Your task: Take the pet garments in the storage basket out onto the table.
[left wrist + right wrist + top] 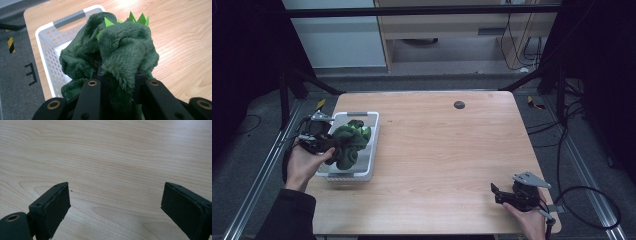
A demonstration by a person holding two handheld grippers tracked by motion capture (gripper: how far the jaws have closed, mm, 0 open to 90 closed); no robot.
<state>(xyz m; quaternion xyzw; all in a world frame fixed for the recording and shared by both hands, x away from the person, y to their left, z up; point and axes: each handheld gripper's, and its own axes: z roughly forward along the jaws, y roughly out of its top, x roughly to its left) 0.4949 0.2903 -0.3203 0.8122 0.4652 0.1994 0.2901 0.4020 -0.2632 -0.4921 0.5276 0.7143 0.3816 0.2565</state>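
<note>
While the left gripper [328,145] is clamped on a bunched fold of the green plush toy [349,141] over the white basket [373,131], the soft, light toy sags, and the right gripper [502,194], far from the basket, gapes empty.

From high above the near edge we look forward and down on the whole desk [437,150]. On the left tool [319,142] we sit close behind its jaws, sharing the white basket [47,37] at nine o'clock. On the right tool [115,202] we skim bare wood near five o'clock.
</note>
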